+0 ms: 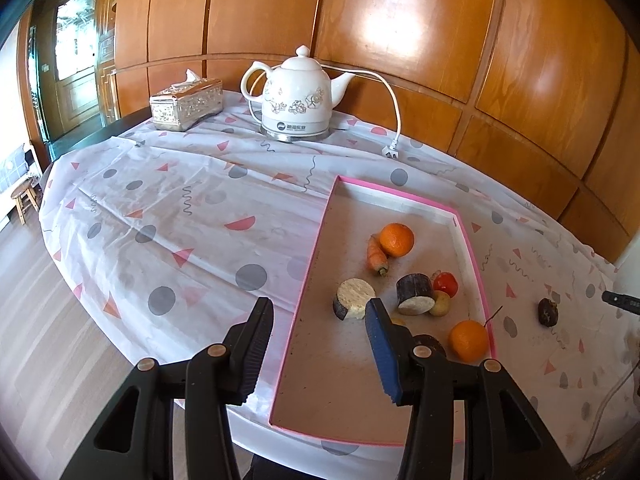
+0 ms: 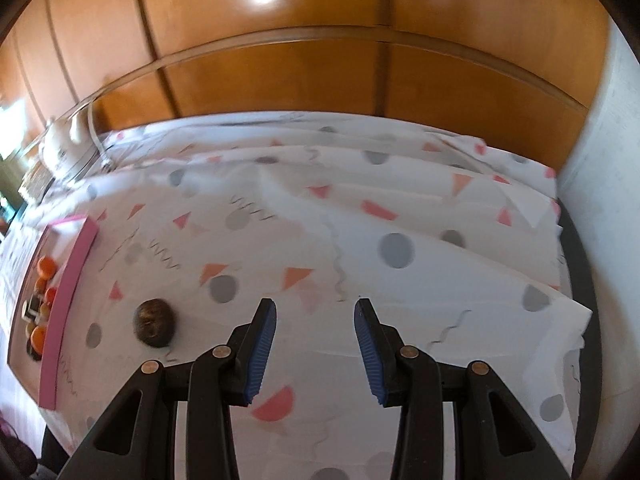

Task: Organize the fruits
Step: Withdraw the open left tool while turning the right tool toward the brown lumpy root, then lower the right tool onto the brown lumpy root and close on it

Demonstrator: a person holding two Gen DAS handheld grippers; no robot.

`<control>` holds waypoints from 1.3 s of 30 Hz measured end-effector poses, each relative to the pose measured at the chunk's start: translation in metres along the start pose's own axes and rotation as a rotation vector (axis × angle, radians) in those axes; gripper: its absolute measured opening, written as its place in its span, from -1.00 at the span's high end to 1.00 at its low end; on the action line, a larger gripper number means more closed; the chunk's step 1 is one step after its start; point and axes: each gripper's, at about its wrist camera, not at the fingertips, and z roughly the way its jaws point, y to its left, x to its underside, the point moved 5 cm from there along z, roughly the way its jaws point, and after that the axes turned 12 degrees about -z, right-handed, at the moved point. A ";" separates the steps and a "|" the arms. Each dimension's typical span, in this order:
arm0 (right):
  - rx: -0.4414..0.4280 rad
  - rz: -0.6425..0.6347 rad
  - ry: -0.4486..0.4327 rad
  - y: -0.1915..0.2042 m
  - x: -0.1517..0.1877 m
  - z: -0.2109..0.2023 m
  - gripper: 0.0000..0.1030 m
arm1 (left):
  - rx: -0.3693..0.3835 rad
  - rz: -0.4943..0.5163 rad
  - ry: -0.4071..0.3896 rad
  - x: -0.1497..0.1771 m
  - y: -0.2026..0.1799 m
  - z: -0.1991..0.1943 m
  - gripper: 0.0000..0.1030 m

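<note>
Dark round fruit (image 2: 155,329) lay alone on the patterned cloth (image 2: 400,300), outside the pink-rimmed tray (image 2: 66,300). From the right gripper (image 2: 316,354) it sat off to the left of the left finger and slightly ahead, near but not between the jaws. No clear long axis; it read as roundish, so approach angle looked unimportant.

Right gripper was plainly the nearer tool. In the left wrist view the same fruit (image 1: 547,312) lay well off to the right, beyond the tray's far rim (image 1: 478,280), with the right gripper's tip (image 1: 622,301) just showing beside it.

Right jaws stood apart, blue pads facing, nothing between them, only cloth below. Left gripper (image 1: 320,348) hovered over the tray's near left rim, jaws likewise apart and empty.

Tray already held two oranges (image 1: 396,239), a carrot (image 1: 377,256), a tomato (image 1: 446,283) and cut dark-skinned pieces (image 1: 416,294).

Judgement: the next move was a shift left to straddle the stray fruit.
</note>
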 end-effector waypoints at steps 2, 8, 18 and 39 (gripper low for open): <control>-0.020 -0.034 0.002 0.015 -0.004 0.001 0.20 | 0.001 -0.005 -0.003 0.000 0.002 -0.001 0.06; -0.082 -0.119 0.005 0.062 -0.018 0.010 0.20 | -0.004 -0.027 -0.014 -0.001 0.010 -0.007 0.06; -0.151 -0.192 0.026 0.112 -0.025 0.026 0.20 | -0.018 -0.086 -0.053 -0.006 0.027 -0.018 0.01; -0.110 -0.299 0.152 0.147 -0.003 0.062 -0.01 | -0.064 -0.223 -0.082 -0.005 0.074 -0.031 -0.04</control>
